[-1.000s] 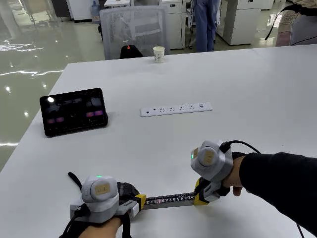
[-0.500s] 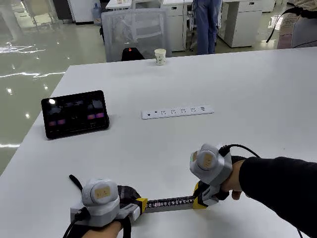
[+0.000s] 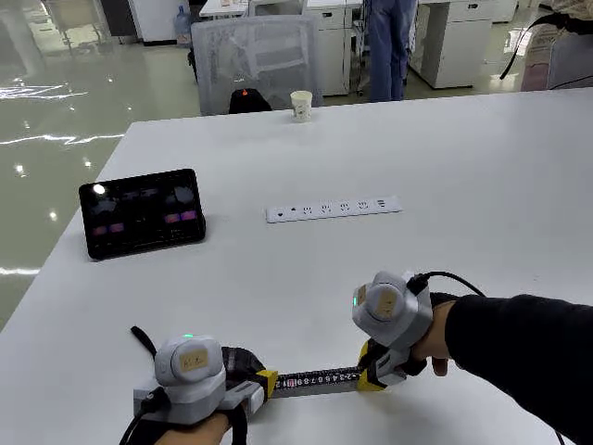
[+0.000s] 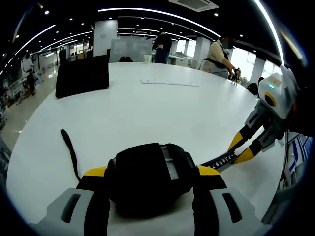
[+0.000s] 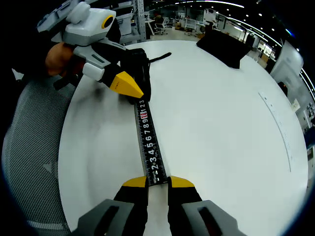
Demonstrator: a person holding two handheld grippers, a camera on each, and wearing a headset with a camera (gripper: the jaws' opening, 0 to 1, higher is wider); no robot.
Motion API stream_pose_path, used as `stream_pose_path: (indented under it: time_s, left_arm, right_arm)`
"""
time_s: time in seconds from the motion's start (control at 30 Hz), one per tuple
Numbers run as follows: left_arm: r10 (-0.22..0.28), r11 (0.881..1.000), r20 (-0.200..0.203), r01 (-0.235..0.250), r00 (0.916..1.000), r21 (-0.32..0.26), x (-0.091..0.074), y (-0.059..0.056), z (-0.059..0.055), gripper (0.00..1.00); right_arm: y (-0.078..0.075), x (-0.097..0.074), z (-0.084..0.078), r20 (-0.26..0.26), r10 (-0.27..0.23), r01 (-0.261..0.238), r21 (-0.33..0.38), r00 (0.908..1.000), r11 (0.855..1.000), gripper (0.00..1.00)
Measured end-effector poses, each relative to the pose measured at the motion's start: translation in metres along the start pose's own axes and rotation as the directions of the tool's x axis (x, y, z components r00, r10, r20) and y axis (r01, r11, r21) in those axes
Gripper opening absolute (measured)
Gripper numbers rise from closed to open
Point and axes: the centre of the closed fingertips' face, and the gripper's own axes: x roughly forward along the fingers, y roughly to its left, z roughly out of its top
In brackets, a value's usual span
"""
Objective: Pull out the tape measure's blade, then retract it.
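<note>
A black tape measure case (image 4: 150,174) with a wrist strap (image 4: 69,150) sits on the white table, and my left gripper (image 4: 152,173) is shut on it. The case (image 3: 239,363) lies at the near edge in the head view, under the left gripper (image 3: 248,382). Its blade (image 5: 149,142) runs out straight, numbers up, to my right gripper (image 5: 157,181), which is shut on the blade's tip. In the head view the short blade (image 3: 315,379) spans the gap between the left gripper and the right gripper (image 3: 371,378).
A dark tablet (image 3: 141,211) stands at the left, a white power strip (image 3: 334,208) lies mid-table and a paper cup (image 3: 300,105) sits at the far edge. A mesh chair (image 3: 259,57) stands behind the table. A person (image 3: 387,42) stands beyond.
The right gripper has moved slightly left toward the case, and the exposed blade looks a little shorter. The left gripper has stayed put on the case.
</note>
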Motion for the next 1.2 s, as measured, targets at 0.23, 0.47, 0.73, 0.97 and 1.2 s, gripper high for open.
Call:
stream_pose_path:
  time_s: [0.23, 0.47, 0.73, 0.97, 1.2]
  left_arm:
    - [0.0, 1.0, -0.001, 0.0, 1.0, -0.002, 0.0, 0.0, 0.0, 0.63]
    - [-0.001, 1.0, -0.003, 0.001, 1.0, -0.003, 0.0, 0.0, 0.0, 0.63]
    - [-0.001, 1.0, -0.004, 0.001, 1.0, -0.004, -0.001, -0.001, 0.0, 0.63]
    - [-0.002, 1.0, -0.005, 0.002, 1.0, -0.005, -0.001, -0.001, 0.0, 0.63]
    - [-0.003, 1.0, -0.006, 0.003, 1.0, -0.005, -0.001, -0.001, 0.0, 0.63]
  right_arm:
    - [0.0, 0.002, 0.005, 0.013, 0.005, -0.005, 0.003, 0.9999, 1.0, 0.12]
    - [0.001, 0.003, 0.008, 0.018, 0.006, -0.007, 0.003, 0.9998, 1.0, 0.12]
    - [0.003, 0.005, 0.012, 0.028, 0.008, -0.008, 0.002, 0.9996, 1.0, 0.12]
    - [0.003, 0.007, 0.015, 0.048, 0.008, -0.007, -0.027, 0.9988, 1.0, 0.12]
    - [0.004, 0.009, 0.02, 0.064, 0.009, -0.008, -0.016, 0.9979, 1.0, 0.12]
